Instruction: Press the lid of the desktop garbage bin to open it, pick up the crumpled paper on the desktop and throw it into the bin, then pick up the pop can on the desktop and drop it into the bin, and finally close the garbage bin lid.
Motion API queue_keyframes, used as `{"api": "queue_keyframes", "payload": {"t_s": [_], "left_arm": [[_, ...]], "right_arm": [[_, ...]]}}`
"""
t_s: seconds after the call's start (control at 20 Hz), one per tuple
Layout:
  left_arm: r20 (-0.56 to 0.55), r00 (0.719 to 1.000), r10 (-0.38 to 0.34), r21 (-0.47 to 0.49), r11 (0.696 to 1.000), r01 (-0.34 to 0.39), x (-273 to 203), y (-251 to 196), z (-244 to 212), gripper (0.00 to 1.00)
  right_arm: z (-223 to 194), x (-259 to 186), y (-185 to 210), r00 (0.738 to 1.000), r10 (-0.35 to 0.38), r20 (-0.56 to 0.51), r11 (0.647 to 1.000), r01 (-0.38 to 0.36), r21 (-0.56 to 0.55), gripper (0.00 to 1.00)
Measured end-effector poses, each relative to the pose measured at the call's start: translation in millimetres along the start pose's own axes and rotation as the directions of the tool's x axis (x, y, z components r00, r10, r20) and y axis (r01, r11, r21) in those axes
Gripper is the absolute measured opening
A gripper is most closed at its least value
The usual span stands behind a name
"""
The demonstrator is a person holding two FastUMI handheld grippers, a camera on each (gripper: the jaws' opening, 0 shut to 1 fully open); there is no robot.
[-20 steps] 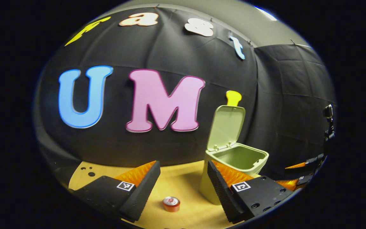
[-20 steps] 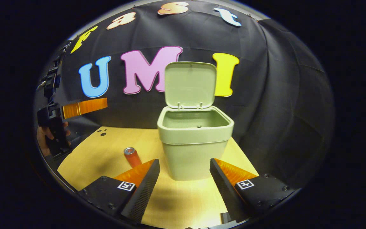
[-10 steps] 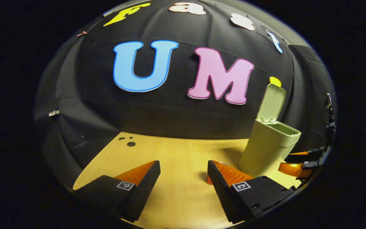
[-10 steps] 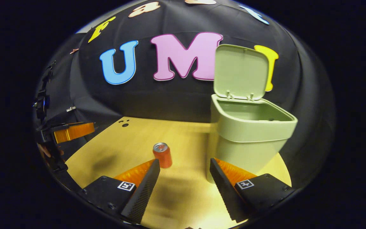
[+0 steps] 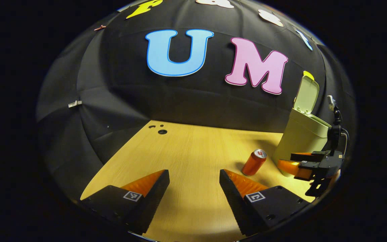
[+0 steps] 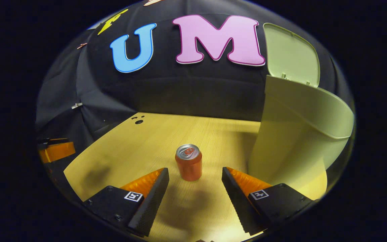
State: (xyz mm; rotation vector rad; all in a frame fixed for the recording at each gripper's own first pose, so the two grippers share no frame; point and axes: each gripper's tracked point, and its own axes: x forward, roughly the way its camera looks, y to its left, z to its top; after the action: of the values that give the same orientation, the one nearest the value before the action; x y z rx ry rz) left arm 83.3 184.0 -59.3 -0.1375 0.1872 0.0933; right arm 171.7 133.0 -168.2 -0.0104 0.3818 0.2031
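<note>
Can upright on the desk, bin lid up

The can (image 6: pixel 188 162) stands on the wooden desk (image 6: pixel 119 148) just ahead of the right gripper (image 6: pixel 195 183), whose fingers are spread wide and empty. The bin (image 6: pixel 297 134) sits just right of the can, its lid (image 6: pixel 291 55) raised. The left gripper (image 5: pixel 194 185), also spread and empty, hangs over bare desk, left of the can.

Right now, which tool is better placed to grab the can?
Right. The right tool is open with the upright pop can centred just ahead; the left tool has it off to one side.
</note>
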Motion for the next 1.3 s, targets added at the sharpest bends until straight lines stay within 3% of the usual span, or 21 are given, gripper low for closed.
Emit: {"api": "queue_keyframes", "payload": {"t_s": [0.25, 0.65, 1.15, 1.25, 1.3], "left_arm": [[-0.047, 0.999, 0.02, -0.005, 1.0, -0.02, 1.9, 13.4, -20.4, 0.96], [-0.075, 0.997, 0.027, -0.04, 0.999, -0.03, 19.7, 27.8, -30.2, 0.96], [-0.124, 0.992, 0.009, -0.039, 0.999, -0.014, 39.4, 18.4, -50.1, 0.96], [-0.129, 0.992, -0.002, -0.042, 0.999, -0.003, 41.8, 11.6, -52.7, 0.96], [-0.13, 0.992, -0.007, -0.042, 0.999, 0.001, 43.0, 8.4, -53.6, 0.96]], "right_arm": [[-21.2, 48.5, 7.8, 1.0, -0.007, -0.023, 1.0, 0.007, -0.005, 0.99], [-49.7, 106.3, -1.6, 0.995, -0.074, -0.072, 0.996, 0.077, 0.044, 0.99], [-36.0, 143.4, -10.1, 0.993, -0.106, -0.052, 0.989, 0.11, 0.099, 0.99], [-35.8, 144.8, -8.1, 0.994, -0.093, -0.054, 0.992, 0.097, 0.078, 0.84], [-35.9, 143.7, -6.7, 0.994, -0.092, -0.055, 0.993, 0.095, 0.064, 0.84]]}}
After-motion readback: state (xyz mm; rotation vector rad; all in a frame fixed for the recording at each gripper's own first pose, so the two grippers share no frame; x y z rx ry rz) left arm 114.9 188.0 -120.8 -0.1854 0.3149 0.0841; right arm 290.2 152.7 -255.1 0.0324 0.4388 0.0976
